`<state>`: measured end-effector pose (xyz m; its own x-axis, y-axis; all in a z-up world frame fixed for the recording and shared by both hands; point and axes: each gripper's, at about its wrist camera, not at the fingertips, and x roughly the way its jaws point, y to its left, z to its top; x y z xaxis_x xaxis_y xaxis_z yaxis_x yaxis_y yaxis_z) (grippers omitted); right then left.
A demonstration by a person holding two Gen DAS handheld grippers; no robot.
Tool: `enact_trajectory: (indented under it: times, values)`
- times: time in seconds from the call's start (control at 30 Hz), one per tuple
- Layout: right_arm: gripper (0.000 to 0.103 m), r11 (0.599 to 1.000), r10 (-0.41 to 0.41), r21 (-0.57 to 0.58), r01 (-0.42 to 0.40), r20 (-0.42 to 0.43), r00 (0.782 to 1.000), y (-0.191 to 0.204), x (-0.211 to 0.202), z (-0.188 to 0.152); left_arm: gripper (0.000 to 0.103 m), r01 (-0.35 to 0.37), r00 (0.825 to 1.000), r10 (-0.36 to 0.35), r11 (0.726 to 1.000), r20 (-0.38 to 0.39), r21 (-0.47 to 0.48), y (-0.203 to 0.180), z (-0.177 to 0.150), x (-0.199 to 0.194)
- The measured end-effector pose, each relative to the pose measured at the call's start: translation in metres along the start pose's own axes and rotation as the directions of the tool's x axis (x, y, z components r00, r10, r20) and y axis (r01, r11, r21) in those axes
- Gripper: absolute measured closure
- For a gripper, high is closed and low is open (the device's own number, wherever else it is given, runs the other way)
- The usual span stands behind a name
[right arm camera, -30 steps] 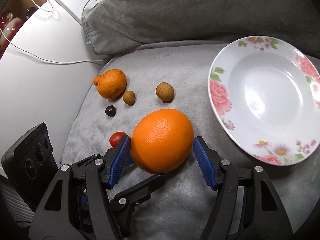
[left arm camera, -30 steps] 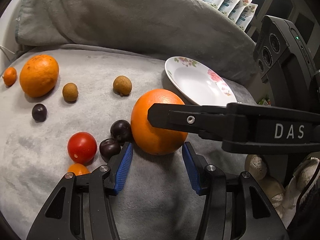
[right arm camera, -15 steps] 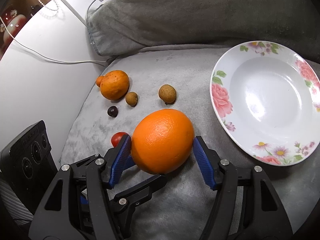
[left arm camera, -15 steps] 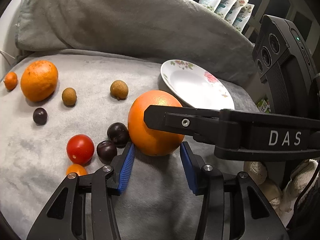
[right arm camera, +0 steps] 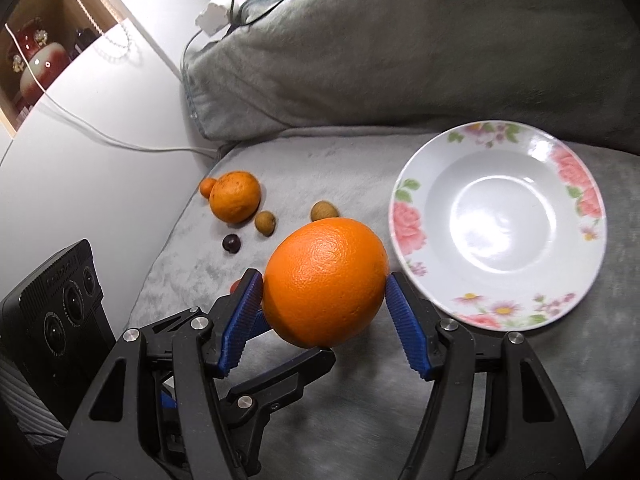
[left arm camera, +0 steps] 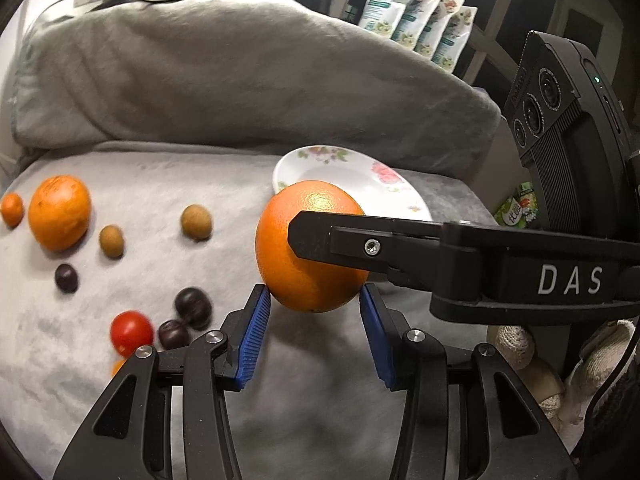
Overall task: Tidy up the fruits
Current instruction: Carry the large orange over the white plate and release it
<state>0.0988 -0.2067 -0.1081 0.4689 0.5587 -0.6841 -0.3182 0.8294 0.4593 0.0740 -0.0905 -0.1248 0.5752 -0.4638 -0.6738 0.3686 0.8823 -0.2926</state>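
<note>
My right gripper (right arm camera: 324,300) is shut on a large orange (right arm camera: 325,282) and holds it lifted above the grey blanket, just left of a white floral plate (right arm camera: 560,304). In the left wrist view the orange (left arm camera: 280,256) hangs in the right gripper's finger (left arm camera: 360,246), in front of the plate (left arm camera: 348,168). My left gripper (left arm camera: 314,320) is open and empty just below the orange. A mandarin (left arm camera: 59,212), two brown longans (left arm camera: 196,222), dark plums (left arm camera: 193,307) and a red tomato (left arm camera: 131,332) lie on the blanket at left.
A grey pillow (left arm camera: 200,72) rises behind the fruit. Snack pouches (left arm camera: 420,16) stand behind it. A white table (right arm camera: 80,184) with a cable lies left of the blanket. A tiny orange fruit (left arm camera: 11,210) sits at the far left.
The right gripper has lifted the large orange off the blanket and carried it toward the plate. The left gripper has risen and followed beneath it, staying open.
</note>
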Motion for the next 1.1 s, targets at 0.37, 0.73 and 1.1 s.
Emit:
enact_trajectory:
  times: [0.37, 0.73, 1.1]
  values:
    - [0.036, 0.998, -0.025, 0.061, 0.023, 0.035, 0.999, -0.031, -0.018, 0.005, 0.058, 0.028, 0.999, -0.027, 0.999, -0.022, 0.035, -0.026, 0.015, 0.020]
    - [0.036, 0.995, -0.074, 0.070, 0.070, 0.061, 0.995, -0.047, -0.029, 0.011, 0.058, 0.027, 1.000, -0.027, 0.998, -0.010, 0.057, -0.031, 0.022, 0.022]
    - [0.036, 0.987, -0.151, 0.089, 0.137, 0.177, 0.973, -0.056, -0.069, 0.018, 0.058, -0.007, 1.000, 0.006, 0.999, 0.017, 0.044, -0.020, 0.021, 0.000]
